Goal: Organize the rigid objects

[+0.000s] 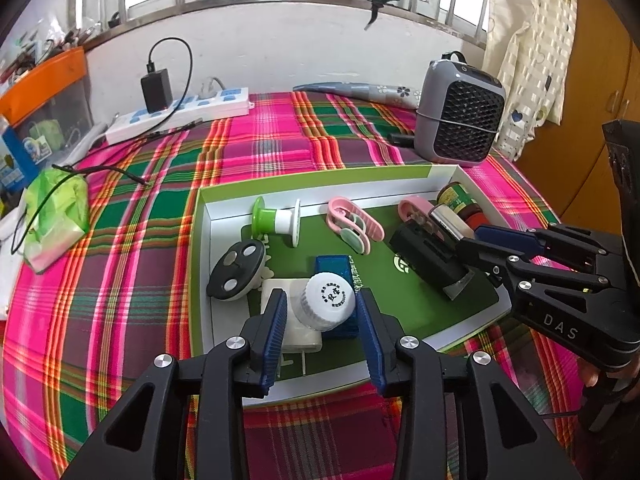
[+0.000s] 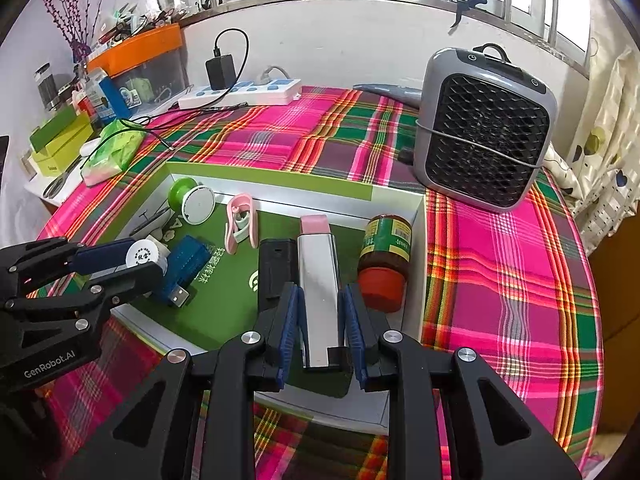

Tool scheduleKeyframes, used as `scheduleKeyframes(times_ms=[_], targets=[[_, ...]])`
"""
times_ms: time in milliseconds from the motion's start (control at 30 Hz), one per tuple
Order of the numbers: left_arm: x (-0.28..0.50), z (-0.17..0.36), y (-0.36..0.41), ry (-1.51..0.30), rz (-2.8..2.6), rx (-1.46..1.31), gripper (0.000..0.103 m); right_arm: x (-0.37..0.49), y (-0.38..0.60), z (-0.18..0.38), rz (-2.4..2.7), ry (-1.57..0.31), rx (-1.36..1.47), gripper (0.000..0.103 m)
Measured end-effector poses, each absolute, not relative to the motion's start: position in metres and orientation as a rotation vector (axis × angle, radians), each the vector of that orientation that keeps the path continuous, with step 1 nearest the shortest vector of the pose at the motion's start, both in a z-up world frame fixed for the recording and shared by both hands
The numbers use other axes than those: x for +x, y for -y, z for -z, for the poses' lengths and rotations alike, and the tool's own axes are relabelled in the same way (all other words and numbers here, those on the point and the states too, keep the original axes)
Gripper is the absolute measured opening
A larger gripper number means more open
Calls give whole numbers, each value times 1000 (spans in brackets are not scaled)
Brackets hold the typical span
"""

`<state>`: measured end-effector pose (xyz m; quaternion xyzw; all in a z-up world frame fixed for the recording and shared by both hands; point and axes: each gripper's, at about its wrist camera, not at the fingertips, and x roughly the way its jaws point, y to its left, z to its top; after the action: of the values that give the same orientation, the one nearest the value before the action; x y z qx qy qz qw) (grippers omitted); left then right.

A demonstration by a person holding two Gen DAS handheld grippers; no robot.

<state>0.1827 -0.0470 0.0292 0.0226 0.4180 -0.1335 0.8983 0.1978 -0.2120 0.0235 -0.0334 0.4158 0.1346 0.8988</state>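
We see green box lid with white walls, flat on plaid cloth, things inside. White round bottle cap sits near front, on blue USB stick and white plug. Black round thing with three silver dots leans at left. Green and white spool lies on its side at back. Pink clip lies beside it. Black box, shiny silver bar with pink end and brown jar with red lid lie side by side at right.
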Motion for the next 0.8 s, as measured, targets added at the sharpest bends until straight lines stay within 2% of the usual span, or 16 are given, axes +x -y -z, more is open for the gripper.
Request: scheduleKeyframes(times_ms=[300,800], targets=[[181,-31,47,-863,267,40,39,196,212,-27,-280,-848,-55,34],[152,-46,45,-836,254,27,39,168,206,-39,-273,-816,-35,35]])
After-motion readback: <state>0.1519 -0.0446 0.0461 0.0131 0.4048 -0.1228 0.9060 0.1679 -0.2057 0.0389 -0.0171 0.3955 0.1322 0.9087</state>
